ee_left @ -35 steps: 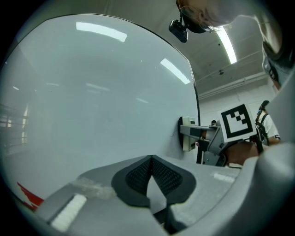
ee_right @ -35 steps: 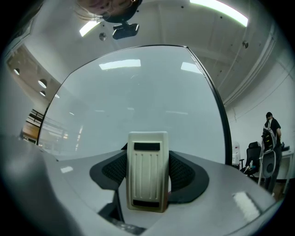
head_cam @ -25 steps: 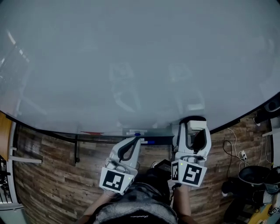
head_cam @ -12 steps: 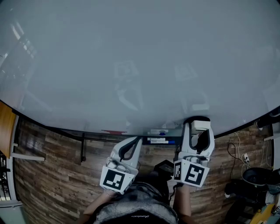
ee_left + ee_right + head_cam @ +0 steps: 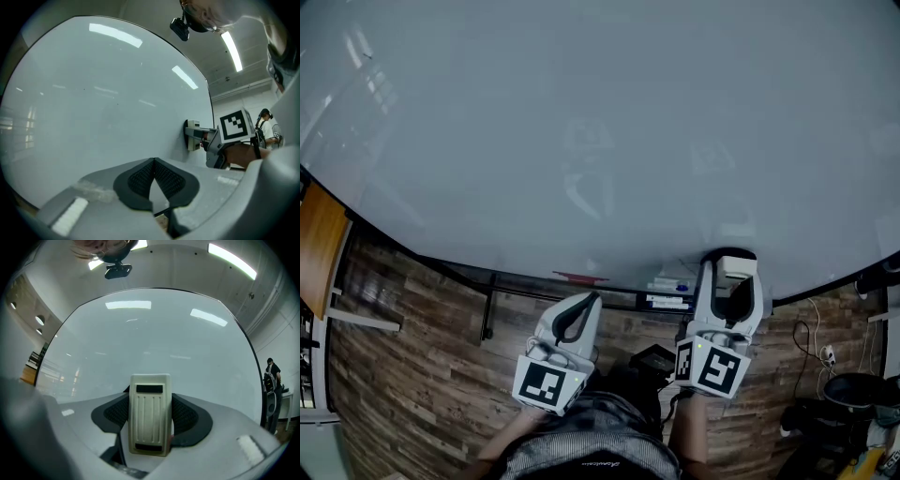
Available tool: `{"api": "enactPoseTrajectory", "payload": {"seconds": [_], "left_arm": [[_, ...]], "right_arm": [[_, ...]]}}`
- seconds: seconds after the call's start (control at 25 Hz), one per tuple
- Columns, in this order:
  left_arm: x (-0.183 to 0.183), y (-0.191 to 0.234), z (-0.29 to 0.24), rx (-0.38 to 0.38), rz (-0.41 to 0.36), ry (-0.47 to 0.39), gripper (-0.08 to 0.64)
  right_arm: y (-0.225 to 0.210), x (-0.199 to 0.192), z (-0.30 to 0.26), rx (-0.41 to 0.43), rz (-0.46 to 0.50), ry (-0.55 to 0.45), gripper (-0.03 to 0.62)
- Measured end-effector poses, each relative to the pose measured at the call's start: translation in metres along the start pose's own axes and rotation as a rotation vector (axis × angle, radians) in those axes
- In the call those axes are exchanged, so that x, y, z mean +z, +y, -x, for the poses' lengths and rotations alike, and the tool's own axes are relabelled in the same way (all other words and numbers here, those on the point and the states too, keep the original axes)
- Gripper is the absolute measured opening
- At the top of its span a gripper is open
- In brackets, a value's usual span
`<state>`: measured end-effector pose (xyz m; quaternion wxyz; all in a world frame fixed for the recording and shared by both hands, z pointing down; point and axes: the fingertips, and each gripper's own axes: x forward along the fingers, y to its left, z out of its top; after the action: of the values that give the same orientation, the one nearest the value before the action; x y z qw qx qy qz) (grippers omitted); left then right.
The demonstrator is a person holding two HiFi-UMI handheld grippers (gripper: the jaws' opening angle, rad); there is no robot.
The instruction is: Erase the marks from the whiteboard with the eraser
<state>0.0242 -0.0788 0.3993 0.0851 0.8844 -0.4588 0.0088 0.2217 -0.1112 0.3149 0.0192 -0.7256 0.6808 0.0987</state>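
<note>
The right gripper (image 5: 728, 281) is clamping the cream plastic eraser (image 5: 149, 414) between its two jaws. It is holding the eraser at the lower right of the head view, near the bottom edge of the whiteboard (image 5: 581, 122). In the left gripper view the eraser's pad side is facing the board and seems to be touching it. The left gripper (image 5: 153, 176) is hanging idle at lower centre of the head view, its jaws pressed together on nothing. No marks are showing anywhere on the board from these views, so the wiping is probably near its end or checking for faint residue. To do this stroke well, the eraser should be kept flat against the surface with even pressure. It should be moved in overlapping passes, and kept above the marker tray (image 5: 670, 286) just below it so it is not catching the pens lying there. Compared with a second ago, the tray and its pens are sitting further right in the head view. The board's lower edge is running lower on the left, and the orange panel (image 5: 319, 248) at the left edge is showing more. The eraser is sitting slightly further right and lower in the frame, while the left gripper is staying where it was.
</note>
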Motion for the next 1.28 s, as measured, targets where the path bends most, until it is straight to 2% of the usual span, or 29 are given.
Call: {"api": "enactPoseTrajectory", "payload": {"seconds": [0.2, 0.48, 0.68, 0.92, 1.08, 1.28], "left_arm": [[0.0, 0.001, 0.0, 0.019, -0.052, -0.01, 0.003], [-0.003, -0.023, -0.012, 0.025, -0.032, 0.004, 0.003], [0.003, -0.036, -0.016, 0.08, 0.017, 0.014, 0.003], [-0.003, -0.037, -0.011, 0.141, 0.032, 0.021, 0.003], [-0.003, -0.032, -0.007, 0.139, -0.025, 0.011, 0.003], [0.003, -0.016, 0.0, 0.125, -0.011, 0.004, 0.003]], "right_arm": [[0.002, -0.001, -0.002, 0.032, 0.005, 0.002, 0.262], [0.003, 0.0, -0.003, 0.088, 0.003, -0.001, 0.262], [0.003, 0.001, -0.002, 0.078, 0.012, 0.01, 0.262], [0.002, 0.001, -0.003, 0.091, 0.017, -0.003, 0.262], [0.003, 0.001, -0.003, 0.088, 0.025, 0.0, 0.262], [0.002, 0.005, -0.001, 0.031, 0.04, 0.011, 0.262]]}}
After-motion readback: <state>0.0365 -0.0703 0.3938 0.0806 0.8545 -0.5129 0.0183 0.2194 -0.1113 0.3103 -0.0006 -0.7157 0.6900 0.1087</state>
